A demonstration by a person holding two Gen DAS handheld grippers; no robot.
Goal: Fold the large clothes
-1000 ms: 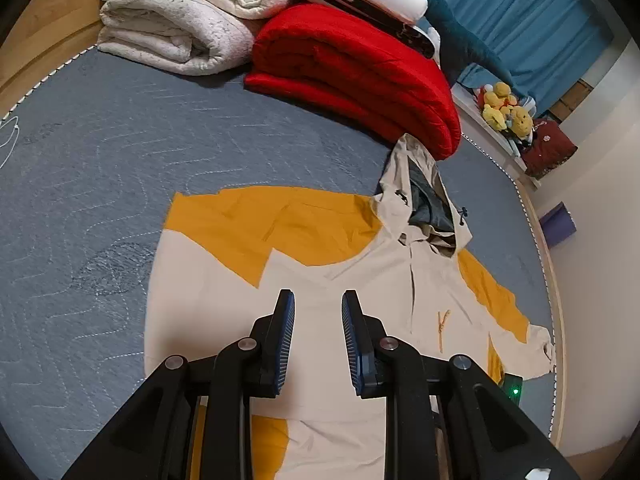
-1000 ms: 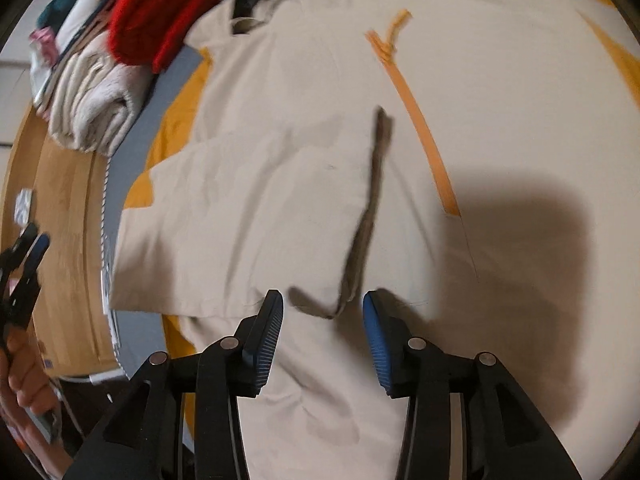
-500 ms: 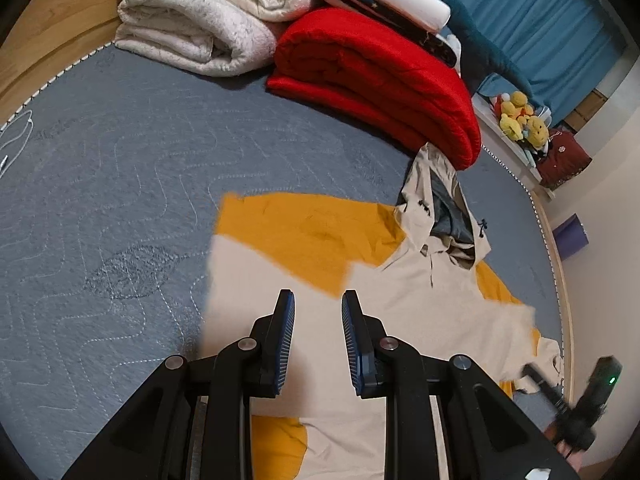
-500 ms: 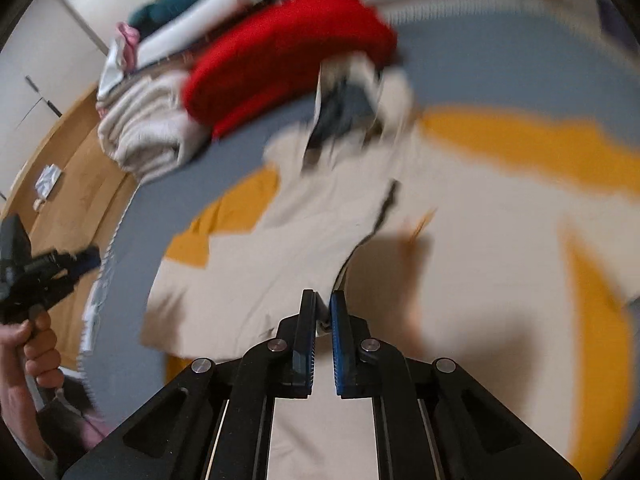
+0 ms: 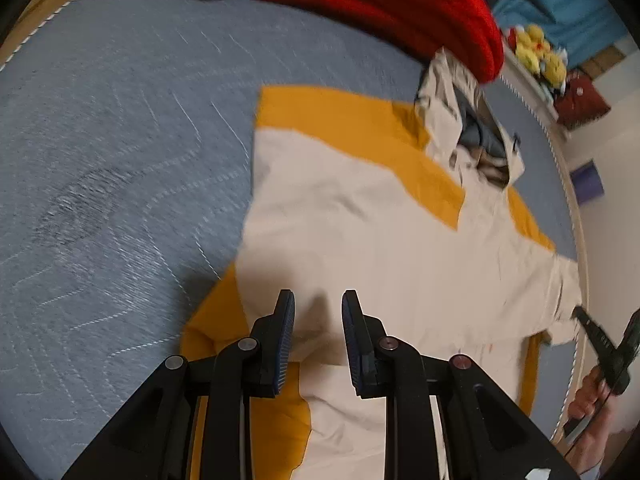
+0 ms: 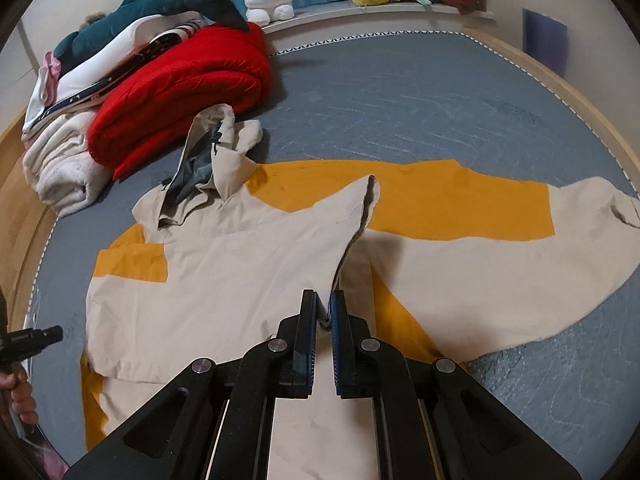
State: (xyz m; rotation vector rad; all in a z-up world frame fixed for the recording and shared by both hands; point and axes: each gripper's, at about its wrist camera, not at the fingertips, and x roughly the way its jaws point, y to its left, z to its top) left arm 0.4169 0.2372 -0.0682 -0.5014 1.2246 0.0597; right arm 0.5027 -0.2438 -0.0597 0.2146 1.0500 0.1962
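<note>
- While the jacket [image 6: 248, 280] lies spread face-up on the bed [image 6: 440, 100], filling centre and lower half of both views, the step in hand looks like the first side fold: one front/sleeve panel lifted to be carried across the body.
- Right claw [image 6: 324, 312], bottom centre of right wrist view: jaws together, clamped on the beige edge of the jacket; cloth rises from the pads to a peak mid-frame, w/ shadow under it, so that flap is off the bed.
- Left claw [image 5: 318, 320], bottom centre of left wrist view: jaws apart by a modest gap, nothing pinched; it hangs just over beige cloth near the orange band, shadow close beneath. View is motion-blurred, so contact w/ fabric can't be told.
- Jacket details: hood [image 6: 216, 148] points to upper left of right view, touching the red blanket [image 6: 180, 84]; other sleeve [image 6: 560, 232] stretches flat to the right edge.
- Behind, upper left: white blanket [image 6: 60, 168] and shark plush [image 6: 160, 4] stacked; not in the way.
- Progress, my read: early, nothing folded flat yet.
- Next move calls for: right claw to carry the flap over the torso and lay it w/o bunching; left claw prob. needs to pin or grip cloth so the body doesn't drag.
- Risk: thin edge slipping from pads; hood snagging on red blanket.
</note>
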